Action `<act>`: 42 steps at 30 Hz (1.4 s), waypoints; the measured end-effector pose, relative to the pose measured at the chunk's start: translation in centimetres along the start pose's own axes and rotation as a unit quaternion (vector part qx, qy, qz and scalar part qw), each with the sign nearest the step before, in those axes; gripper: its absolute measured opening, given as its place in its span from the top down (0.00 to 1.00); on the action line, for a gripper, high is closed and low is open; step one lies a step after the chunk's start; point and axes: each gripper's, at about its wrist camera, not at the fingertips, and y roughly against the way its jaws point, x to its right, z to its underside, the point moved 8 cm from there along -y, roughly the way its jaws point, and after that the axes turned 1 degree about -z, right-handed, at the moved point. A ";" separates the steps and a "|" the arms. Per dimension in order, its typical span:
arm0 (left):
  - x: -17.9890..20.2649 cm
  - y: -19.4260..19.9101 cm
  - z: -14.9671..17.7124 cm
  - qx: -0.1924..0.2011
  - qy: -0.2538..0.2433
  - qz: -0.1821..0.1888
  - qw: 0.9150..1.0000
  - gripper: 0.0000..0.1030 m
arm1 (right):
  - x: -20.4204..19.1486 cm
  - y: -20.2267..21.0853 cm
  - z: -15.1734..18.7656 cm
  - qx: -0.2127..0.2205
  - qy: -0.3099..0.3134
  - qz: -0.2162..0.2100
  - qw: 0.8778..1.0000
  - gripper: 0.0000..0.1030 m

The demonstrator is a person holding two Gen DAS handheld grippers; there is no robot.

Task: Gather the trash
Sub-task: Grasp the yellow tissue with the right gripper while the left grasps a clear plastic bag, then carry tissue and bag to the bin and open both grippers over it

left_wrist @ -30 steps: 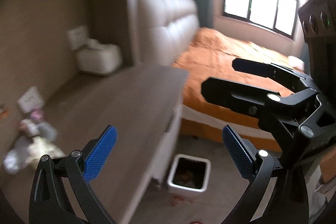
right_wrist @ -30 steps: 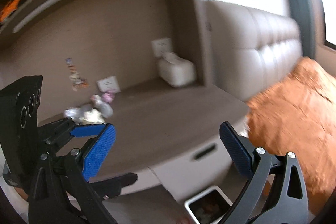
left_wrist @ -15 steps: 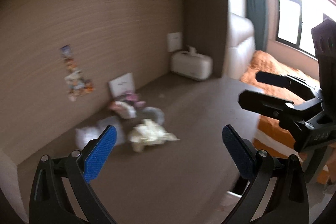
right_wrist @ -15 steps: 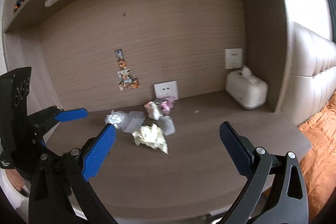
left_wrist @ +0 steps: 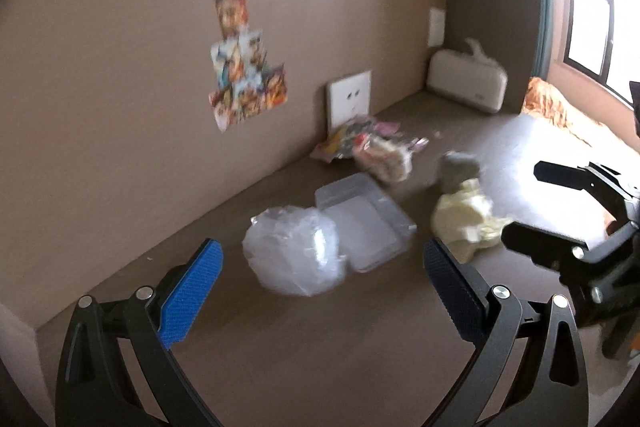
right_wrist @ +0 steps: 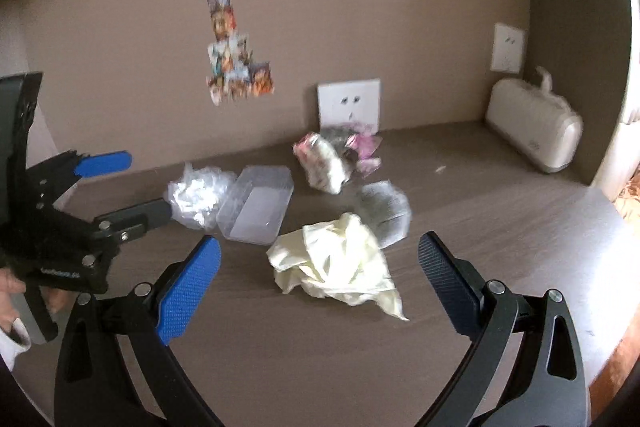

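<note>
Trash lies in a loose pile on the brown desk (right_wrist: 500,227). A crumpled clear plastic bag (left_wrist: 292,255) (right_wrist: 198,195) sits beside a clear plastic box (left_wrist: 364,221) (right_wrist: 258,205). A pale yellow crumpled paper (right_wrist: 340,263) (left_wrist: 464,219) lies nearest my right gripper (right_wrist: 320,283), which stands open just in front of it. Behind are a grey wad (right_wrist: 384,207) and colourful wrappers (right_wrist: 332,159) (left_wrist: 372,147). My left gripper (left_wrist: 320,287) is open, with the clear bag straight ahead between its fingers (left_wrist: 192,291). Each gripper shows in the other's view.
A white wall socket (right_wrist: 349,101) stands against the back panel behind the pile, with stickers (right_wrist: 232,55) above it. A cream tissue box (right_wrist: 534,131) sits at the back right corner. An orange bedspread (left_wrist: 560,115) lies beyond the desk's right end.
Both views swung from the bed and floor bin to the desk, then closed in on the trash pile. Both grippers stayed open with nothing in them.
</note>
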 end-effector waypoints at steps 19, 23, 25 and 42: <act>-0.1 -5.8 0.5 -0.057 -0.018 0.046 0.997 0.81 | -0.9 -5.8 2.4 -0.094 -0.006 0.010 0.995 0.69; 1.0 -2.1 -0.8 -0.036 -0.020 0.050 0.998 0.81 | -0.9 -2.8 0.4 -0.059 -0.018 -0.001 0.998 0.70; 1.4 -0.5 -1.7 -0.025 -0.019 0.052 0.998 0.81 | -0.9 -0.5 -1.1 -0.037 -0.016 -0.002 0.999 0.70; 16.3 12.2 -9.1 0.075 -0.075 0.126 0.986 0.81 | 7.3 18.0 -5.3 0.093 -0.046 0.069 0.992 0.70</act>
